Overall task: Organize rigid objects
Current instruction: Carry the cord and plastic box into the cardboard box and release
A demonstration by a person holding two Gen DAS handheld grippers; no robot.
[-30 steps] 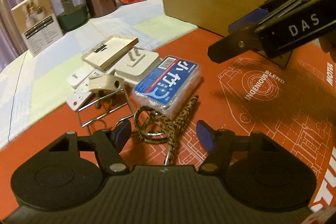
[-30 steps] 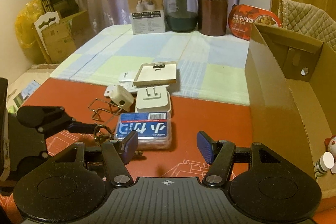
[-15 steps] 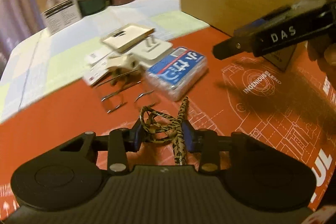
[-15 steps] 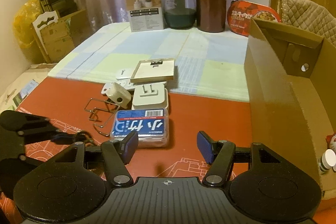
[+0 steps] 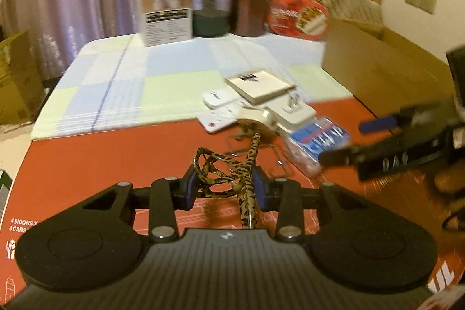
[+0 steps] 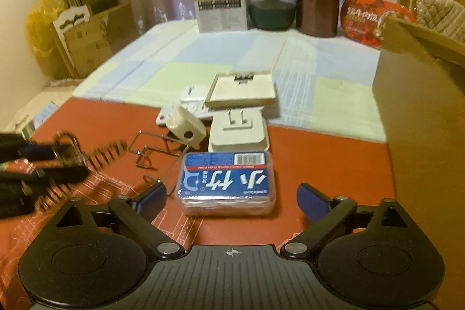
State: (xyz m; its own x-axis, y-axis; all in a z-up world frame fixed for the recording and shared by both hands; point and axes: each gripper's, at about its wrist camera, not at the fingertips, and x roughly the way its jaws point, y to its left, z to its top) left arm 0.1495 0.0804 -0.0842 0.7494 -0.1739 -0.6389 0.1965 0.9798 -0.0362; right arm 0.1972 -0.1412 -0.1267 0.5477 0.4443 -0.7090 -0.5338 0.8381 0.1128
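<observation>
Now, left gripper [image 5: 225, 184]: pinched shut on the leopard-print cord [image 5: 232, 173].
Cord: light, limp; probably dangles.
Right gripper [image 6: 232, 195]: jaws opening, not touching the plastic case [image 6: 226, 183].
Case: mid red mat [image 6: 319, 164], beside cardboard box [image 6: 421, 121]; likely light, rigid, slick; grip its long sides.

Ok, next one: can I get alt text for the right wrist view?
The right gripper, jaws opening, hovers over a clear plastic case with a blue label on a red mat, nothing between its pads yet. Behind it lie a white plug adapter, a wire rack and a flat tan box; a cardboard box stands on the right.
</observation>
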